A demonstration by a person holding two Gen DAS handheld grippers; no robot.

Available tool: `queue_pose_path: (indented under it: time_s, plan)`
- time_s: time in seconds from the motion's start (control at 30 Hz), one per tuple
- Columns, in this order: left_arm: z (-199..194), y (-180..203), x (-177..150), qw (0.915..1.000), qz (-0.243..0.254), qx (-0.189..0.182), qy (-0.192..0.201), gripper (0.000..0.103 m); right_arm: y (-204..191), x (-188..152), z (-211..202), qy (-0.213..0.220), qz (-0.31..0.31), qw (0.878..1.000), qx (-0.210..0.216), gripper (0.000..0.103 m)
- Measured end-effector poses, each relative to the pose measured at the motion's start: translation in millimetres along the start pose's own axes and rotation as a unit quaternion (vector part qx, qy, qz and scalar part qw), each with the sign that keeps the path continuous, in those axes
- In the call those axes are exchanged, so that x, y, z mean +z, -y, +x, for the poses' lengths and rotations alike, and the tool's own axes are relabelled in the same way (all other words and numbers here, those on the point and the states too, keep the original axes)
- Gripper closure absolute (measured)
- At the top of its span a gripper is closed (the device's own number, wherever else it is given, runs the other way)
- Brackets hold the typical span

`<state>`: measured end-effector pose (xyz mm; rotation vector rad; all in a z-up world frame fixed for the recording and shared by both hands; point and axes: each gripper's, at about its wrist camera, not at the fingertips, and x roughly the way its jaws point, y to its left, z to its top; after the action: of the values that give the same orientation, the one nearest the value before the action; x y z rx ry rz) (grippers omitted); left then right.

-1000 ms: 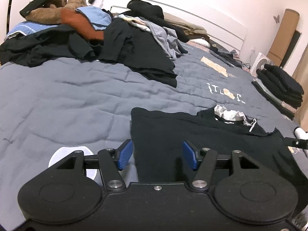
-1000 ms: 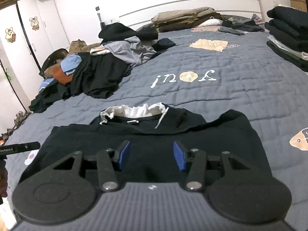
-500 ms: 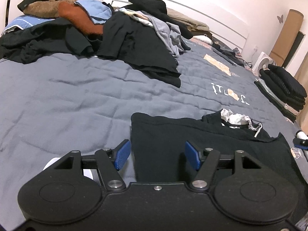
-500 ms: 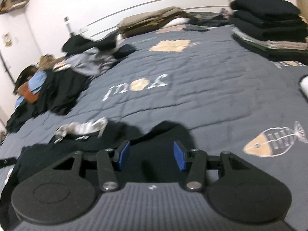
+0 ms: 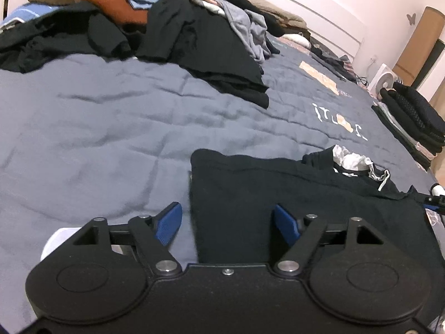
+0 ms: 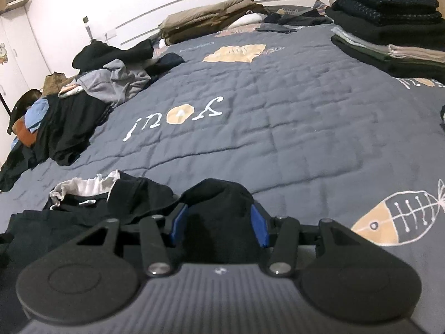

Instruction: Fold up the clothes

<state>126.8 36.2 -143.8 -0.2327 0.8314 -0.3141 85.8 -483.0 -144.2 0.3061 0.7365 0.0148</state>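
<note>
A black garment (image 5: 292,194) lies flat on the near part of the bed (image 5: 97,128), its white-lined waistband (image 6: 83,186) turned away. The left gripper (image 5: 226,224) hovers over its left edge, fingers (image 5: 168,222) wide apart and empty. The right gripper (image 6: 218,224) straddles a raised corner, fingers spread, not closed on it. The quilt reads "youi" (upside down). Loose clothes (image 6: 69,122) lie left, a folded stack (image 6: 389,36) right.
</note>
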Motion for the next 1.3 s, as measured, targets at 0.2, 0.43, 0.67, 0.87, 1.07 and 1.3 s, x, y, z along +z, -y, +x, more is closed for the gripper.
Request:
queue_pose_path:
  time_s: [0.2,0.43,0.67,0.87,1.07,1.3]
  plan:
    - [5,-1,2,0.9996,-0.006,-0.027,0.001,0.045,-1,-3,10,-0.007,0.010,1.000,0.008,0.066]
    - [-7,11,10,0.9985,0.022,-0.034,0.038,0.089,7,3,1,0.025,0.059,0.997,0.036,0.098]
    - [-17,32,36,0.9941,0.066,-0.023,0.083,0.094,-1,31,-28,0.097,0.071,0.991,0.059,0.099]
    - [-16,47,62,0.9894,0.095,-0.016,0.108,0.094,4,60,-29,0.129,0.069,0.987,0.059,0.099]
    - [15,49,78,0.9906,0.095,-0.009,0.098,0.094,8,74,0,0.120,0.058,0.991,0.031,0.099]
    - [41,39,76,0.9936,0.084,0.013,0.075,0.092,13,70,37,0.080,0.058,0.995,0.001,0.098]
